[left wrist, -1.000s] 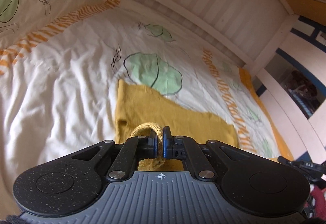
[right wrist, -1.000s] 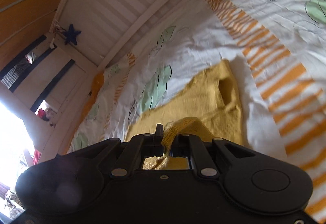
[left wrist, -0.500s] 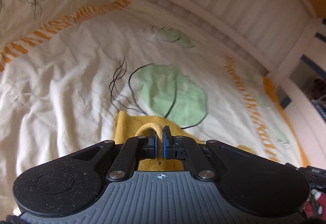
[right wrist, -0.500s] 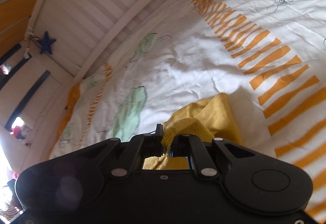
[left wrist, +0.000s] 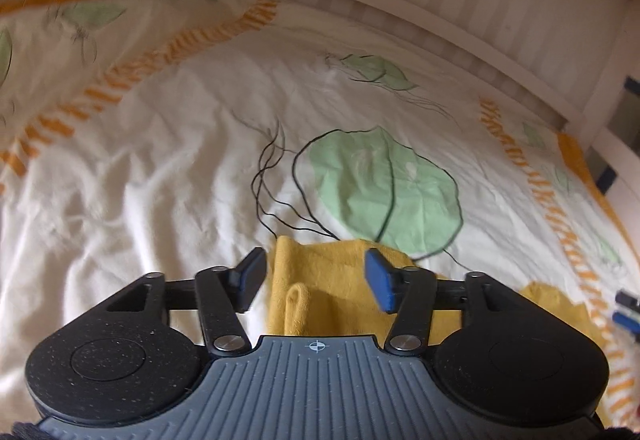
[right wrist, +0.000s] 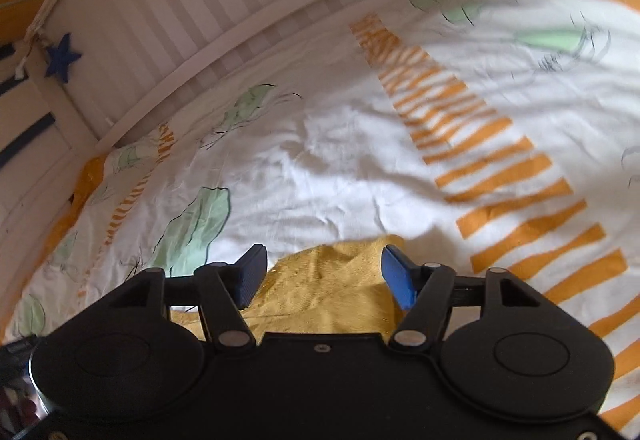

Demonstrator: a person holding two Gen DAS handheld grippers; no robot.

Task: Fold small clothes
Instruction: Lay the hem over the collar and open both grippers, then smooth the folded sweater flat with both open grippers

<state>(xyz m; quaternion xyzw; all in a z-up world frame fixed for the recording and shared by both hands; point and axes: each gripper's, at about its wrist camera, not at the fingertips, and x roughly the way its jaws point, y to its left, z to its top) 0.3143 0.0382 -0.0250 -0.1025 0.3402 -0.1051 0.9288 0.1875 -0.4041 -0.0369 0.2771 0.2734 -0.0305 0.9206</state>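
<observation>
The yellow garment (left wrist: 332, 280) lies on the bed cover (left wrist: 160, 180), its far edge just short of the big green leaf print (left wrist: 380, 192) and its bulk running back under both tools. Judged from both views, its long axis lies crosswise, from one tool to the other. A small loop of its fabric (left wrist: 297, 306) stands up between the blue pads of the left gripper (left wrist: 316, 278), whose jaws are opening and press on nothing. Toward the orange stripes (right wrist: 500, 176), well to one side of the leaf, the right gripper (right wrist: 324, 274) sits over a rumpled corner of the same cloth (right wrist: 340, 280); its jaws are opening too, with the pads clear of the cloth. Each tool points forward and down at the garment directly beneath it, so neither hand is clearly nearer (both are practically on it). No brand, label or readable writing shows, only a small crosshair mark (left wrist: 316, 346) on the left tool's body.
</observation>
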